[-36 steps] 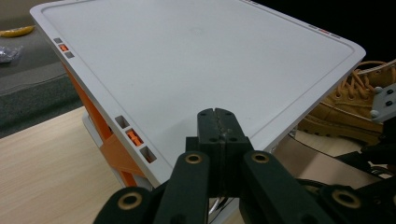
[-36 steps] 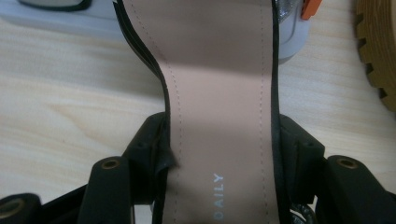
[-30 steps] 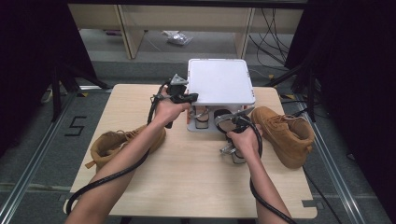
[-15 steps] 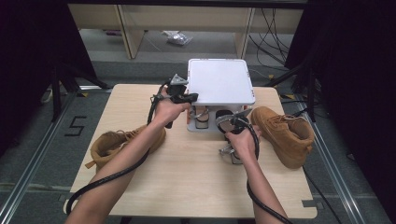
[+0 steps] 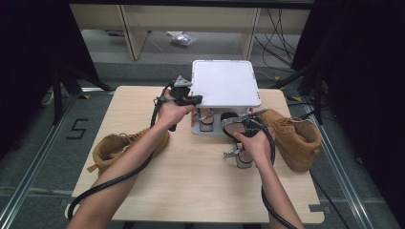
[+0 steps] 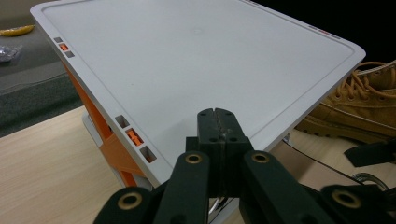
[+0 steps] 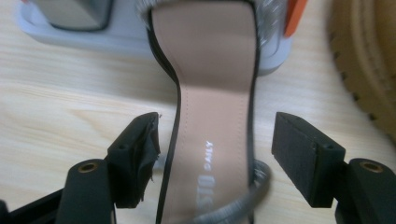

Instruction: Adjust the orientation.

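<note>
so the whole thing hinges on how the sandal sits relative to the right tongs. in the right gripper view the insole runs straight away from the tongs, long axis pointing up toward the white rack, heel end right between the two pads and the toe end tucked under the rack's lower edge. the right tongs have just been opening and now stand wide, released, a clear gap on both sides of the sandal (neither pad touching it as far as i can see).

from the high view the sandal is on the bench, just in front of the rack and just beside the tan boot on the right. the right hand is basically on top of it.

the left tongs are clenched shut on nothing, hovering at the rack's top panel, well apart from the sandal. so any regrab is the right hand's, squeezing across the narrow width.
</note>
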